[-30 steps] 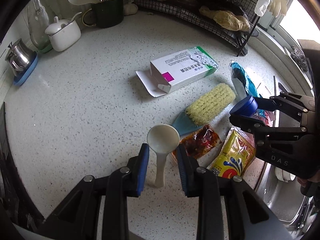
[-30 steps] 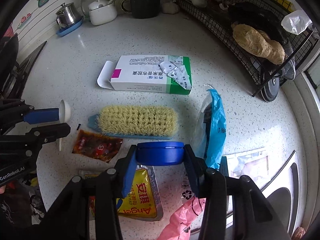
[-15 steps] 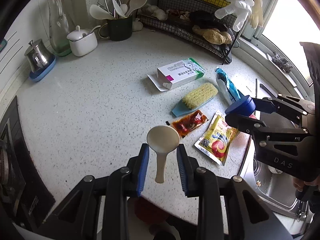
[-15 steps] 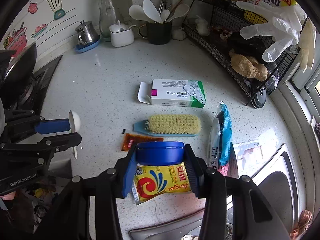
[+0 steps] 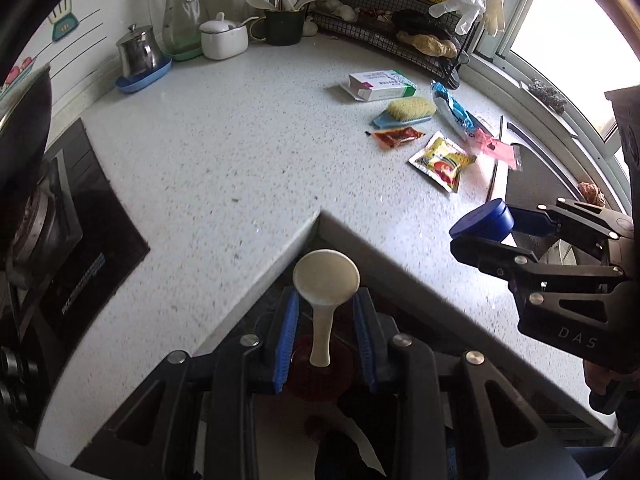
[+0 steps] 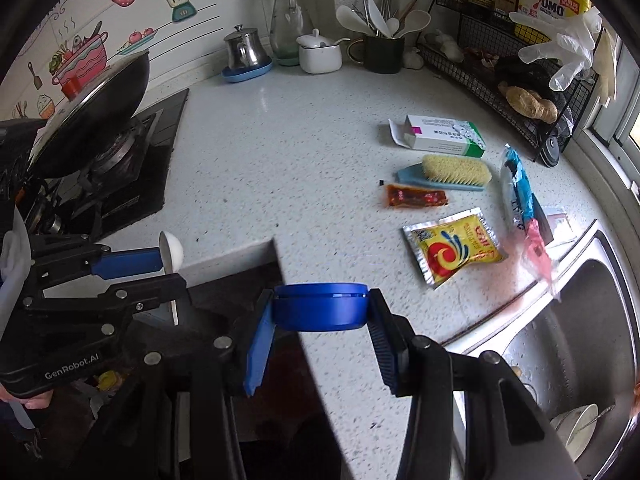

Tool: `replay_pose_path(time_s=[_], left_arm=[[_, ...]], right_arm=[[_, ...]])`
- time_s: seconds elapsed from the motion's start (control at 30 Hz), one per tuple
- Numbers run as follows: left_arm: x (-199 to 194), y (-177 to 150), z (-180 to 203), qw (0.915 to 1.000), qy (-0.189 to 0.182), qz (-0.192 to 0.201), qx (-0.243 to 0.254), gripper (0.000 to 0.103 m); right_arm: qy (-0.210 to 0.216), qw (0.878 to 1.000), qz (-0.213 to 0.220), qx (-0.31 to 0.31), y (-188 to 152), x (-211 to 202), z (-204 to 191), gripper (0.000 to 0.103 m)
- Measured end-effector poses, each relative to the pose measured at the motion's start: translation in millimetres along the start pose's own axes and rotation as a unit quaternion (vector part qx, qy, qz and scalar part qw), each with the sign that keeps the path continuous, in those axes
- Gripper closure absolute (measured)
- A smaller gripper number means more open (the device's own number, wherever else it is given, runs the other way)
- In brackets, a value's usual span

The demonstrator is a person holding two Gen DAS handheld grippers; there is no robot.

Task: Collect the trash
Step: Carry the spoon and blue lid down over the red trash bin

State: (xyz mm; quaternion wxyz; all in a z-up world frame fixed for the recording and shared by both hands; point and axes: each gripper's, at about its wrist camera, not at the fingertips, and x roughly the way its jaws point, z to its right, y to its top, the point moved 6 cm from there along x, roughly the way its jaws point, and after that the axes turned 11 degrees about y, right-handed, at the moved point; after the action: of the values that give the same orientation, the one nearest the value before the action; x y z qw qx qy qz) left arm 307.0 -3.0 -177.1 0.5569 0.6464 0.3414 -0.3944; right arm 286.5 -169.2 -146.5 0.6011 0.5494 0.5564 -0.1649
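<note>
Because both hands carry rubbish, each tool sits out past the inner corner of the counter (image 6: 248, 184), over the dark gap below it, likely where a bin waits, though none can be made out. Left gripper (image 5: 323, 330): its jaws are drawn close, pinching the thin handle of a white plastic spoon (image 5: 325, 280), whose bowl stands up ahead of the blue pads. Right gripper (image 6: 320, 334): its jaws stand wider, clamped on the sides of a round blue lid (image 6: 320, 306), held flat so the pads press its rim evenly. Both tools tilt steeply downward, which suits letting go over a bin.

More rubbish lies on the counter near the sink (image 6: 580, 320): a white and green carton (image 6: 444, 136) with its flap open, a red sauce sachet (image 6: 416, 197), a yellow seasoning packet (image 6: 456, 246), a blue wrapper (image 6: 518, 184) and a pink scrap (image 6: 538, 252) at the sink's edge. A scrubbing brush (image 6: 452, 172) lies bristles up between the carton and the sachet; it looks like a keeper, not rubbish.
</note>
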Motion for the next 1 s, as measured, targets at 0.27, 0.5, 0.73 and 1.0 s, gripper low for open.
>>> replay_pose_path(time_s=[0.27, 0.5, 0.73, 1.0], left_arm=[[3, -86, -21, 0.9990, -0.003, -0.041, -0.015, 0.077], [31, -143, -30, 0.9956, -0.015, -0.087, -0.032, 0.077], [93, -181, -35, 0.9916, -0.017, -0.124, -0.033, 0.077], [213, -226, -27, 0.9871, -0.040, -0.153, -0.024, 0.077]], right_arm=[[0.006, 1.000, -0.025, -0.001, -61, 11, -49, 0.060], [0.015, 0.998, -0.055, 0.009, -105, 44, -68, 0.060], [0.035, 0.997, -0.072, 0.014, -142, 96, -66, 0.060], [0.017, 0.996, -0.087, 0.023, -191, 193, -31, 0.060]])
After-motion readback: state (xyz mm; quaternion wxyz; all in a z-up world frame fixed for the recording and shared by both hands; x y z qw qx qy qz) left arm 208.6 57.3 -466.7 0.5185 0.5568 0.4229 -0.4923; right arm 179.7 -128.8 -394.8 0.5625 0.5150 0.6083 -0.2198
